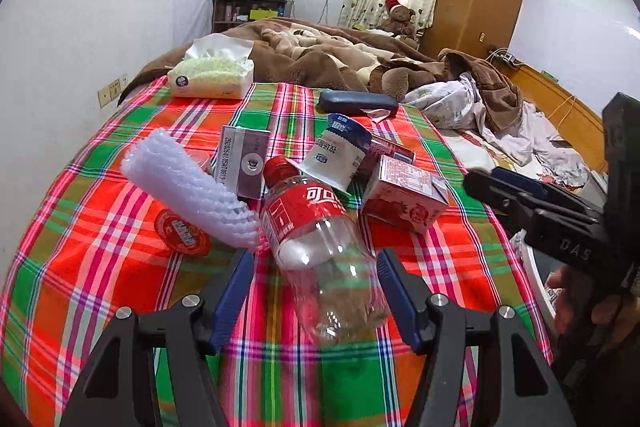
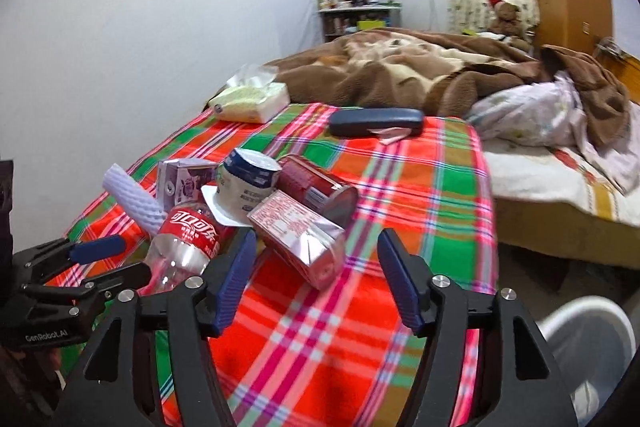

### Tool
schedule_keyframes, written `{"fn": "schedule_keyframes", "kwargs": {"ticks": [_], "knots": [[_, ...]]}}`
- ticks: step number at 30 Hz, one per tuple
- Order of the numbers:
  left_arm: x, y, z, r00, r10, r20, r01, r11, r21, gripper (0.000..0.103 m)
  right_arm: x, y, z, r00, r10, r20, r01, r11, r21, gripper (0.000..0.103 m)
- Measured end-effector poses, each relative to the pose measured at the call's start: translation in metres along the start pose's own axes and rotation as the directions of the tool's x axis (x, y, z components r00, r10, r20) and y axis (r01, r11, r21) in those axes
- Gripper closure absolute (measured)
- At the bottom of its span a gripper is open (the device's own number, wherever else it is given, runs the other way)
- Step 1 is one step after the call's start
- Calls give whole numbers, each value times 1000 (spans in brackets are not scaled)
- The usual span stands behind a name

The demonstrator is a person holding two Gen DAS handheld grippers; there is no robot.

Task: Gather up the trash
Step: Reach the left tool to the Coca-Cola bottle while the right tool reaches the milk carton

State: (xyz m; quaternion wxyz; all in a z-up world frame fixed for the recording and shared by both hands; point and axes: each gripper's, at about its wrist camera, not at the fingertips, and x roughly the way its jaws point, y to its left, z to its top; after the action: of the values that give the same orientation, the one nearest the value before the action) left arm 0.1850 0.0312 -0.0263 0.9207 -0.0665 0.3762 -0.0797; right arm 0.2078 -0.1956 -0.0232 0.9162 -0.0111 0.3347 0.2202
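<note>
Trash lies on a plaid cloth (image 1: 100, 227) on the bed: an empty clear cola bottle (image 1: 316, 247) with a red label, a white foam net sleeve (image 1: 188, 191), a red milk carton (image 1: 404, 195), a white and blue yogurt pouch (image 1: 336, 155), a grey carton (image 1: 244, 163), a red can (image 2: 316, 187) and a red round lid (image 1: 182, 231). My left gripper (image 1: 316, 291) is open, its fingers either side of the bottle's base. My right gripper (image 2: 316, 275) is open, just in front of the red carton (image 2: 296, 235). The bottle (image 2: 184, 243) also shows in the right wrist view.
A tissue pack (image 1: 212, 77) and a dark glasses case (image 1: 356, 103) lie at the far end of the cloth. Brown blankets (image 1: 320, 55) and white bedding (image 1: 480, 115) lie beyond. A white bin (image 2: 588, 343) stands on the floor at the right. The right gripper (image 1: 532, 199) shows in the left view.
</note>
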Motion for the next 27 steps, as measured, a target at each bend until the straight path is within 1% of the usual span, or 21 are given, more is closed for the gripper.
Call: {"fn": "schedule_keyframes", "kwargs": {"ticks": [2,6,8,10,15,17,23,25,27], "knots": [[8,0,4,1000,-5,-19,5,1000,-2,39,8,2,5,1000,20,-13,-20,1000,-22,38],[22,-3,11,999,-11,-42,12,1000,28,39,20,0,9,998,56,-41,-57,997,-43,37],[30,-2,13,998,-11,-63,12,1000,16,39,23,-1,10,996,76,-51,-79,995,-56,37],[36,-2,15,998,-1,-65,3,1000,25,39,25,0,9,994,83,-67,-88,994,-71,37],[46,3,16,994,2,-105,0,1000,20,37,32,3,7,988,110,-110,-124,984,-127,37],[48,5,16,994,29,-106,-26,999,26,37,36,5,7,987,100,-124,-118,981,-153,37],[55,12,16,992,26,-125,-24,1000,20,37,48,8,8,984,97,-151,-126,973,-195,37],[56,10,19,992,41,-119,-37,999,39,37,52,8,8,982,88,-167,-122,972,-202,37],[59,9,20,992,38,-124,-33,998,50,37,56,8,8,982,72,-175,-106,974,-199,37]]}}
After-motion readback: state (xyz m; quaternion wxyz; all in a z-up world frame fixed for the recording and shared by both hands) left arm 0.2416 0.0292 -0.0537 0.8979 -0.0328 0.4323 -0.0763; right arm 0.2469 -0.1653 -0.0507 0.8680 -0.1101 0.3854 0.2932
